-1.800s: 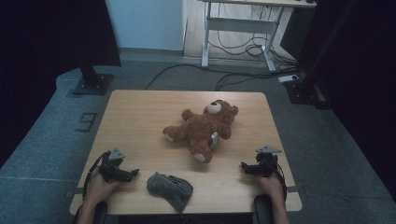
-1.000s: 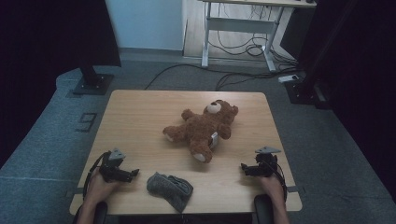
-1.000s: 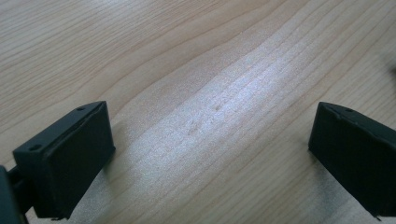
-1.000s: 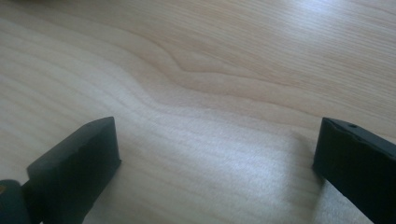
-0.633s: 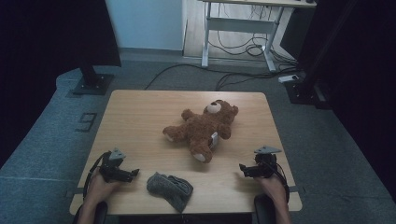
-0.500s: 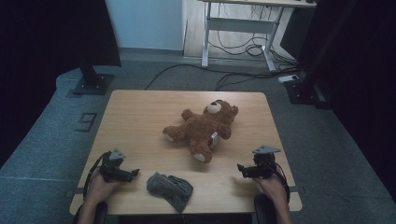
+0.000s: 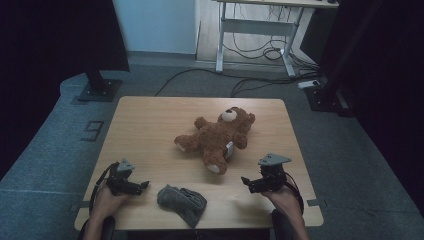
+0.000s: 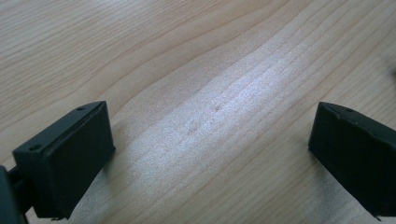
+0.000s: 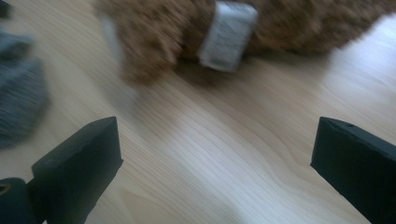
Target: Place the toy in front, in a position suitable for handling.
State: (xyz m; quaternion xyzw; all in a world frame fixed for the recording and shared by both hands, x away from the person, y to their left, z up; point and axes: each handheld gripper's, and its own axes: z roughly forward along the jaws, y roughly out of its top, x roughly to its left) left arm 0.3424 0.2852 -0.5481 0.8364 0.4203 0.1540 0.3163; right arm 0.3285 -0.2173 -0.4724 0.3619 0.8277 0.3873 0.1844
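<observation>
A brown teddy bear [image 7: 217, 137] lies on its back in the middle of the wooden table [image 7: 150, 125], head toward the far right. Its white tag [image 9: 227, 29] and a furry leg [image 9: 154, 42] appear blurred in the right gripper view. A crumpled grey cloth [image 7: 181, 201] rests near the table's front edge and shows at the left edge as grey cloth [image 9: 18, 93]. My left gripper [image 7: 142, 185] sits open at the front left, low over bare wood [image 8: 210, 116]. My right gripper [image 7: 246, 181] is open at the front right, pointing left toward the bear's leg, nothing between its jaws.
A black stand base [image 7: 98, 89] sits on the grey floor beyond the table's far left corner. Cables [image 7: 240, 85] run across the floor behind the table, under a white desk frame [image 7: 255, 30]. Dark curtains flank both sides.
My right gripper has shifted left and slightly forward, toward the bear's leg; its view is motion-blurred. The left gripper, bear and cloth have stayed put.
</observation>
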